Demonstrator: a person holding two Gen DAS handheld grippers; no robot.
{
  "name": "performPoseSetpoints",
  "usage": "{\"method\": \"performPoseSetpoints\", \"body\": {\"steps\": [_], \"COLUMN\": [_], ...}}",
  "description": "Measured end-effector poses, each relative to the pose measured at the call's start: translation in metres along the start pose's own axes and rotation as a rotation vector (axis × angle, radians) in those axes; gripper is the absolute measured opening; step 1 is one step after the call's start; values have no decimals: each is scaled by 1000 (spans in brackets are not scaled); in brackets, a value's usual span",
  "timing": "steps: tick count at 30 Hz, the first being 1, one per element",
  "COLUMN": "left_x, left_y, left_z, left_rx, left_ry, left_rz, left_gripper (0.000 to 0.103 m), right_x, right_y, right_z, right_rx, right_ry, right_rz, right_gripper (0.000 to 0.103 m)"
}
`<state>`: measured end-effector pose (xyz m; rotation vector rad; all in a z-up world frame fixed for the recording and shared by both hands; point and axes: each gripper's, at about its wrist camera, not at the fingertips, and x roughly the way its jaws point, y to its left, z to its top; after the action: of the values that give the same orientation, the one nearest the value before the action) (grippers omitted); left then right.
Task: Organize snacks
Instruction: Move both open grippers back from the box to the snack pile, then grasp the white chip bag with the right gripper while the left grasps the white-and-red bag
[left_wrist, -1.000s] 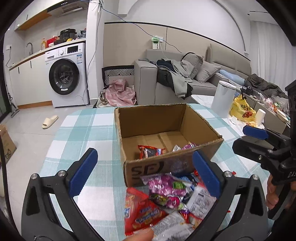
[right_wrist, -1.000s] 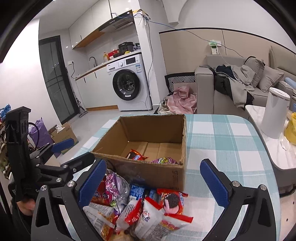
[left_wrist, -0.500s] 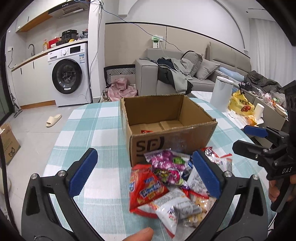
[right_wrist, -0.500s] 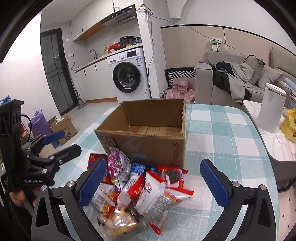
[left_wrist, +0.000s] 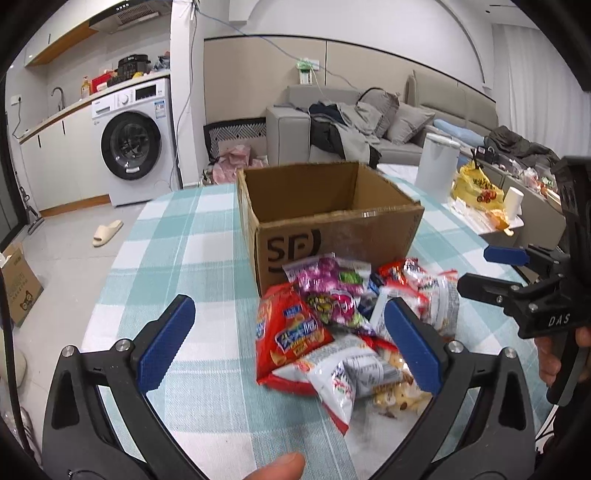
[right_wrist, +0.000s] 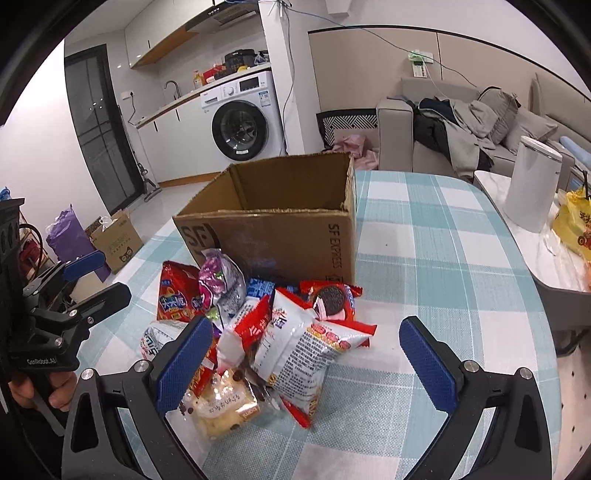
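An open cardboard box (left_wrist: 332, 240) (right_wrist: 280, 240) stands on the checked tablecloth (left_wrist: 177, 258). A pile of snack packets (left_wrist: 347, 325) (right_wrist: 266, 332) lies against its near side, with a red chip bag (left_wrist: 288, 332), a purple candy bag (left_wrist: 325, 280), a white-and-red packet (right_wrist: 299, 343) and a cookie pack (right_wrist: 330, 299). My left gripper (left_wrist: 288, 343) is open and empty, above the pile's left part. My right gripper (right_wrist: 306, 358) is open and empty, above the pile's near side. Each gripper shows in the other's view: the right (left_wrist: 491, 273), the left (right_wrist: 96, 277).
A white bin (right_wrist: 532, 188) and a yellow bag (right_wrist: 576, 229) sit on a side table to the right. A sofa with clothes (left_wrist: 354, 129) and a washing machine (left_wrist: 133, 147) stand behind. The table edge (right_wrist: 532, 280) curves off on the right.
Both grippers have pulled back from the box and toward me. The box interior is now hidden, and the whole snack pile has come into view.
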<state>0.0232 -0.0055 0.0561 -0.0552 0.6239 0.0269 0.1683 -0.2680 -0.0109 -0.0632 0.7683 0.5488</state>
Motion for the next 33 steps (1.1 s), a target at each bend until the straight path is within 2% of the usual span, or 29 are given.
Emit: {"method": "performPoseSetpoints", "body": {"steps": [11,26,33], "left_x": [29,47,56], "left_y": [0,-17,-14], "left_z": [-24,-36,-41], "left_rx": [-20,49,36], "left_ry": [114,193,223], "left_rz": [-41,-82,-82], "left_gripper": [102,102,102], "right_x": [30,45,50], "right_y": [0,-7,-13], "right_z": [-12,-18,-20], "right_rx": [-13,10,40], "right_ry": [105,134,135], "right_rz": [-36,-24,6], "right_gripper": [103,103,103]}}
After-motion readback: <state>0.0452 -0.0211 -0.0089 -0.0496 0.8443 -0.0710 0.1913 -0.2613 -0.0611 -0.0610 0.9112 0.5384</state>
